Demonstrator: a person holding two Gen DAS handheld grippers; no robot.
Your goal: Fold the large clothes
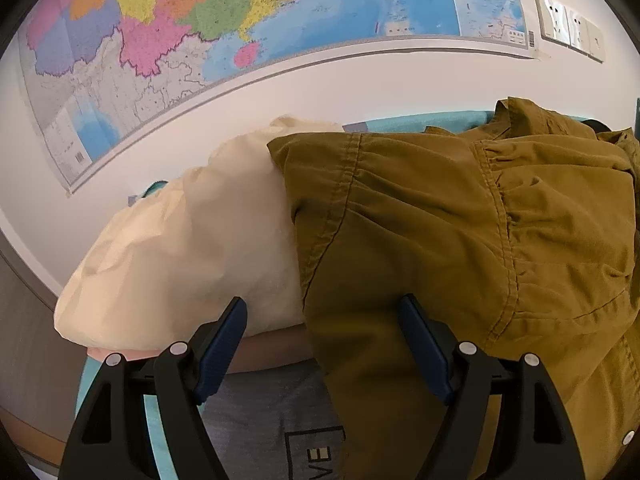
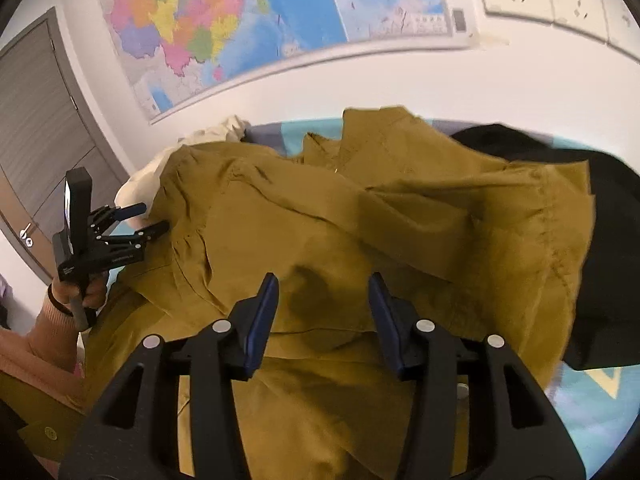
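An olive-brown shirt (image 1: 460, 220) lies crumpled on the bed and fills the right of the left wrist view. It also shows in the right wrist view (image 2: 340, 240), spread across the middle. My left gripper (image 1: 322, 312) is open, its jaws wide apart, at the shirt's left edge where it overlaps a cream garment (image 1: 192, 240). It also shows in the right wrist view (image 2: 154, 218), open beside the shirt's left side. My right gripper (image 2: 322, 284) is open and empty, just above the shirt's middle.
A black garment (image 2: 600, 220) lies at the right under the shirt. A grey printed garment (image 1: 272, 420) lies below the left gripper. The bed has a teal patterned cover (image 2: 592, 408). A wall map (image 1: 240, 20), wall sockets (image 1: 568, 24) and a grey door (image 2: 36, 120) stand behind.
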